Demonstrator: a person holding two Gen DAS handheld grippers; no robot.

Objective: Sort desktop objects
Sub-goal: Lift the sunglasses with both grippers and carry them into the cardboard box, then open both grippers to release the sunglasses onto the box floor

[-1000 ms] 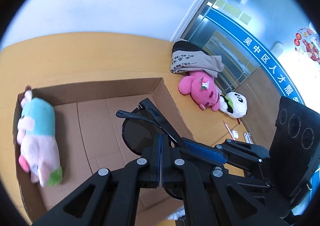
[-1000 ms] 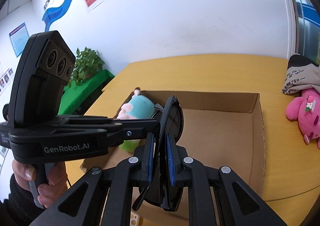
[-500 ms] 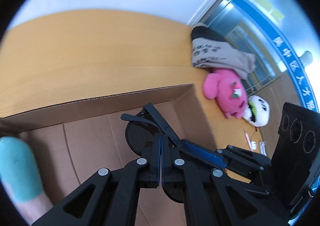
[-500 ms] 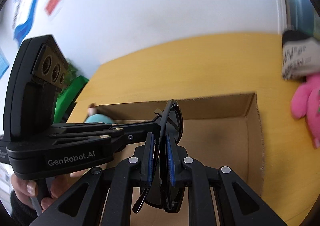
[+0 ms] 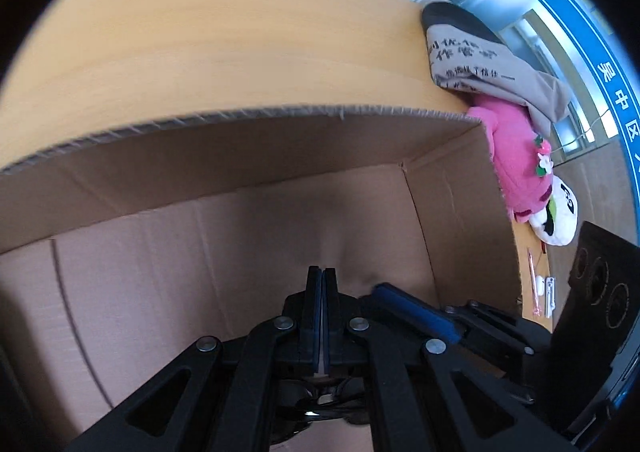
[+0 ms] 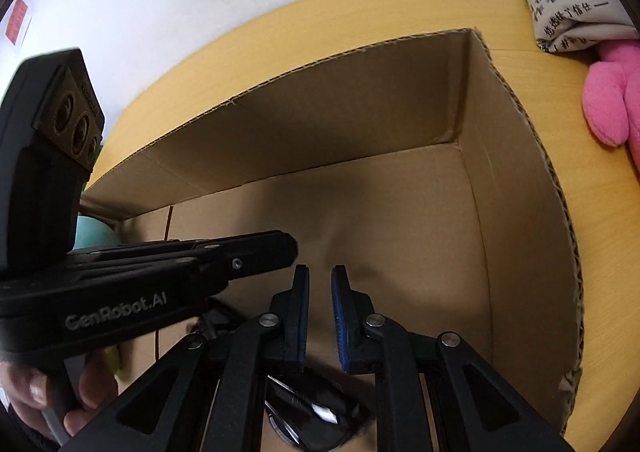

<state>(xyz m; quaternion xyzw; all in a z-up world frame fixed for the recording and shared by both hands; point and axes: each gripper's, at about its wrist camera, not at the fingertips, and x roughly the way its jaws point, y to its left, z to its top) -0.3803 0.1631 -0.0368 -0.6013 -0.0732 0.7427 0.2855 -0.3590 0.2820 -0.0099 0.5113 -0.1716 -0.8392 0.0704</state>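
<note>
Sunglasses (image 6: 308,418) on box (image 6: 520,211) floor (under linkages) | left gripper (image 5: 322,284) closed, empty | right gripper (image 6: 320,284) narrow gap, empty

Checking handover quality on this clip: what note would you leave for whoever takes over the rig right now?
Left tongs: shut, empty.
Right tongs: narrow gap, nothing between them.
Both point down into the cardboard box.
Sunglasses: in the box beneath the tongs, apparently on its floor.
Teal plush: also in the box.
Left to sort, on the desk: pink plush, panda plush, printed cloth.
</note>
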